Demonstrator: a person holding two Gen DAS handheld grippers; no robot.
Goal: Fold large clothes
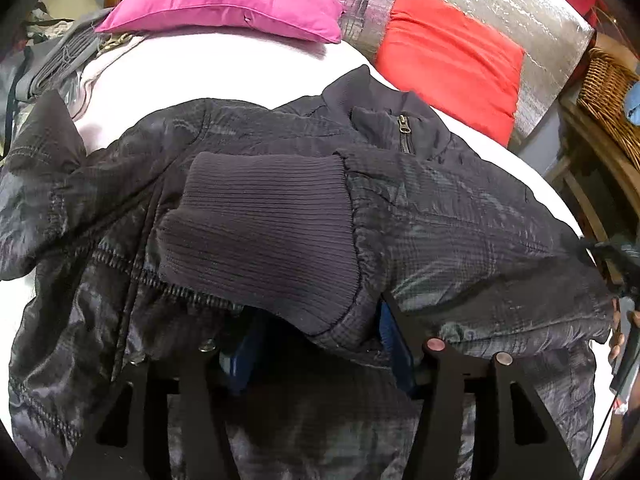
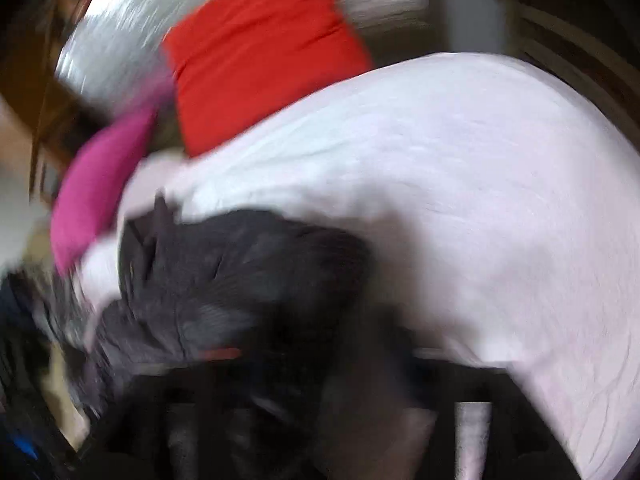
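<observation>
Two pillows (image 1: 224, 0) (pink, red), white bed (image 1: 224, 68), dark jacket (image 1: 440, 208)

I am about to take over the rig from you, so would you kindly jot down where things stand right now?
Left gripper: shut on the ribbed cuff of the dark jacket, holding that sleeve over the jacket's chest.
Right gripper: at the jacket's edge, but the right wrist view is blurred, so I cannot tell whether its jaws are open or shut.
Jacket: spread on the white sheet, zipped at the collar, near the pink pillow and red cushion.
Done: one sleeve brought across the front.
Left: probably lay it flat, fold the other sleeve and then the body.
</observation>
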